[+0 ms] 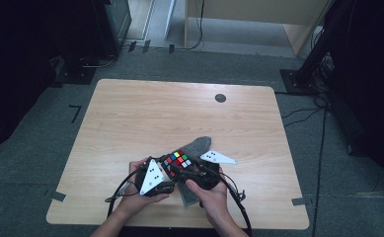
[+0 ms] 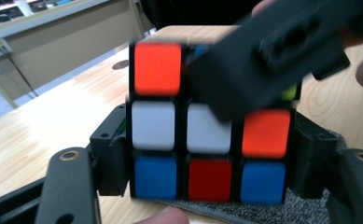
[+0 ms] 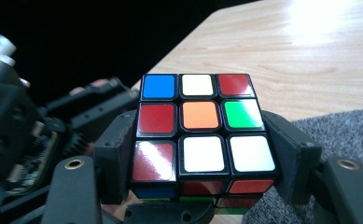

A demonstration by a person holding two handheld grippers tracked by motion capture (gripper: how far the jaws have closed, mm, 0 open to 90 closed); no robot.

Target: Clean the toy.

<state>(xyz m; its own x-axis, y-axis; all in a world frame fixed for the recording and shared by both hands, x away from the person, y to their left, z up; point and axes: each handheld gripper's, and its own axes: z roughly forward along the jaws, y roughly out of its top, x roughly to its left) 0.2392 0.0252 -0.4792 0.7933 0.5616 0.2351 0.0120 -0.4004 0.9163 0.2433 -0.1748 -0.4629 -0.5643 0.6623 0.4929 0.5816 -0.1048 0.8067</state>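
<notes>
Your left tool (image 1: 166,174) has its jaws on either side of the puzzle cube (image 1: 178,162); in the left gripper view the black pads sit against the bottom layer of the cube (image 2: 210,140), left and right of the blue, red and blue stickers, so it has hold of that layer. Your right tool (image 1: 195,173) grips the same cube: in the right gripper view its pads press on the two flanks of the cube (image 3: 202,126) at the near layer, beside the red and white stickers. Both tools stand only as wide as the cube itself.

In the high view you hold the cube between your two hands, raised just above the near middle of the counter (image 1: 130,118), its coloured top face turned toward the camera. In the left gripper view a black part of the right tool crosses in front of the cube's upper right corner.

A grey cloth (image 1: 197,145) lies on the counter under and just beyond the cube. Further off, near the far edge, sits a small dark round disc (image 1: 220,98).
</notes>
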